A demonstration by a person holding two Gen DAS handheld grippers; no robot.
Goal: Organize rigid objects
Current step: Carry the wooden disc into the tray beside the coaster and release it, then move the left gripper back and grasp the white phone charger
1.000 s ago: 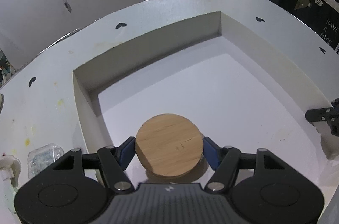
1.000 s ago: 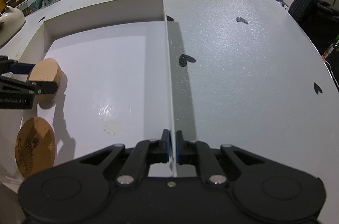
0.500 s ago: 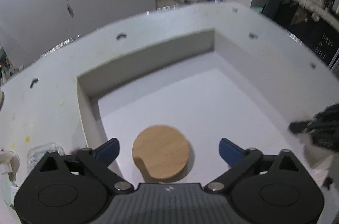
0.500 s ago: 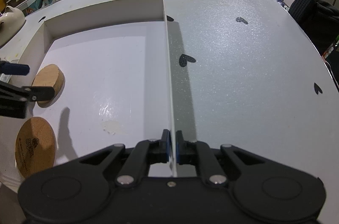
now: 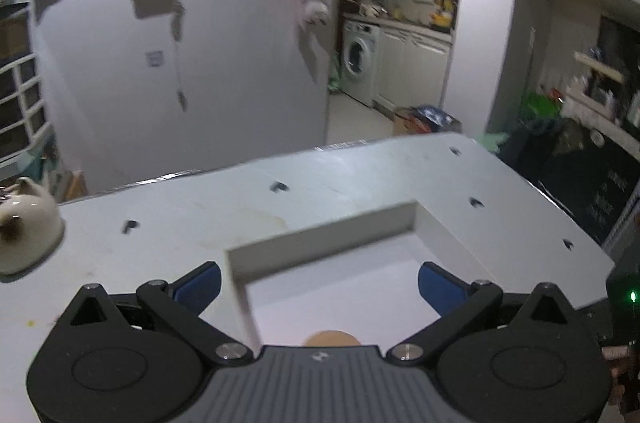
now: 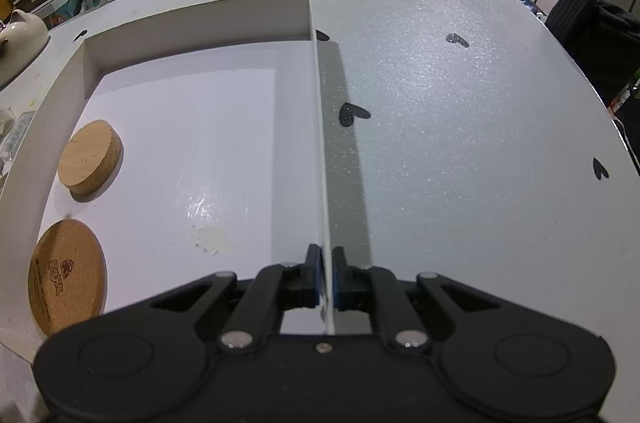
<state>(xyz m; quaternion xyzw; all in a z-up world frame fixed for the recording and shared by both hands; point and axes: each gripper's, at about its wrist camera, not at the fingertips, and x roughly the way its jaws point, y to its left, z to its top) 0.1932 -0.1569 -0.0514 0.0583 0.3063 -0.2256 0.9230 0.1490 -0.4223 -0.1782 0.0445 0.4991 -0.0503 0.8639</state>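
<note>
A thick round wooden disc (image 6: 89, 156) lies flat inside the white shallow box (image 6: 192, 23), near its left wall. Only its far edge shows in the left wrist view (image 5: 330, 338), below my left gripper (image 5: 318, 285). That gripper is open and empty, raised above the box's near left corner. A thin cork coaster (image 6: 66, 286) with dark print lies in the box nearer to me. My right gripper (image 6: 325, 273) is shut on the box's right wall (image 6: 318, 127).
The box stands on a white table (image 6: 460, 127) with black heart marks. A cream teapot (image 5: 24, 223) stands at the table's left; it also shows in the right wrist view (image 6: 18, 41). A dark chair (image 6: 592, 35) stands past the right edge.
My left gripper opened, let go of the wooden disc in the box, then rose and drew back. My right gripper has kept its hold on the box wall.
</note>
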